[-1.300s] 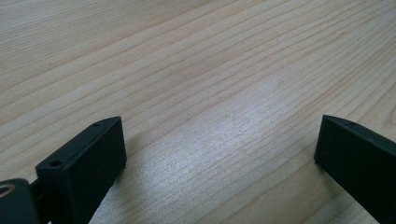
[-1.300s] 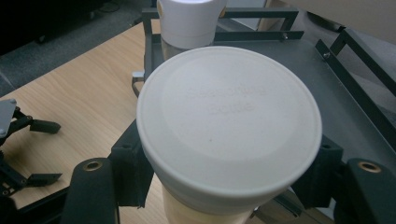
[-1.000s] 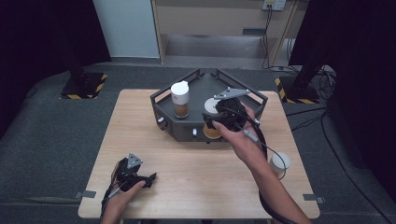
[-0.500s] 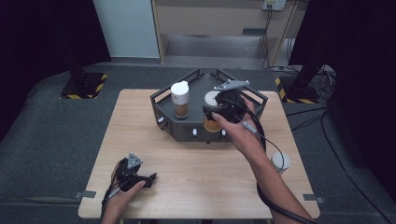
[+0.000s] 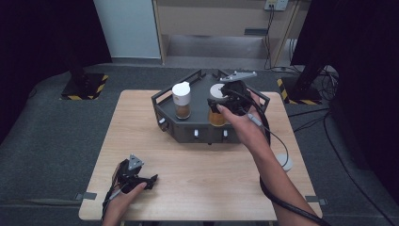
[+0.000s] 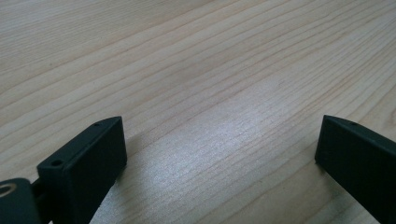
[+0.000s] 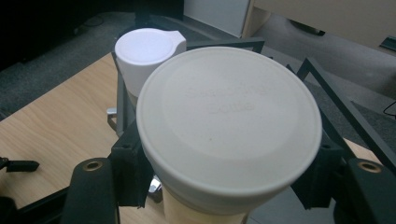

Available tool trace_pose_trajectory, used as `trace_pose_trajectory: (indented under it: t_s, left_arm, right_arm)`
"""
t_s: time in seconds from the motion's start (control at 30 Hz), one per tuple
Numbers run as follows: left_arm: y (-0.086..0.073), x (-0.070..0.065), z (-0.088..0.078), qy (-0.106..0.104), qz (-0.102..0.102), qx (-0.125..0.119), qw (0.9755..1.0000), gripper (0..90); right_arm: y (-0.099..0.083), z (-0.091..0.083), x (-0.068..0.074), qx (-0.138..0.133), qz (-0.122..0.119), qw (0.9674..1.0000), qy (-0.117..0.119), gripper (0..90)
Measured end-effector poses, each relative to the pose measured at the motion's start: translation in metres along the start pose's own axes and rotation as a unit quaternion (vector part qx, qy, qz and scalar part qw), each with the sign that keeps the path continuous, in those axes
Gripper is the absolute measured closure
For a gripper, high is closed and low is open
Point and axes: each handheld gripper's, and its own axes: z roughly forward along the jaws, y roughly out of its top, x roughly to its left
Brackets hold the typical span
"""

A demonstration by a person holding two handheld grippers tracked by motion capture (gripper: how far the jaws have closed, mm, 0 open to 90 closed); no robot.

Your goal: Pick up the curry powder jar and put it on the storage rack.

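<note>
The right tool [image 7: 224, 182] pinches the round cream-lidded jar with amber filling [image 7: 229, 126] under its lid, above the dark grey angular metal rack [image 5: 188, 125], beside the white-capped brown jar [image 5: 181, 100] standing there. I judge the jar is not yet set down. The left tool [image 6: 219, 149] rests spread on the light wooden tabletop [image 6: 196, 70], holding nothing.

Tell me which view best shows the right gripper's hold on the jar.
The right gripper view: the jar sits clamped between its black jaws below the lid. The high view shows the right gripper at the jar, small and partly hidden by the hand.
</note>
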Motion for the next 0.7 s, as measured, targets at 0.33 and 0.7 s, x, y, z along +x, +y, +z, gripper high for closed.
trace_pose_trajectory:
  t_s: [0.33, 0.7]
  left_arm:
    - [0.0, 0.0, 0.0, 0.0, 0.0, 0.0, 1.0, 0.5]
    - [0.0, 0.0, 0.0, 0.0, 0.0, -0.001, 1.0, 0.5]
  right_arm:
    - [0.011, 0.01, -0.004, 0.004, 0.007, 0.9999, -0.008, 34.2]
    - [0.018, 0.025, -0.007, 0.012, 0.015, 0.9997, -0.017, 34.2]
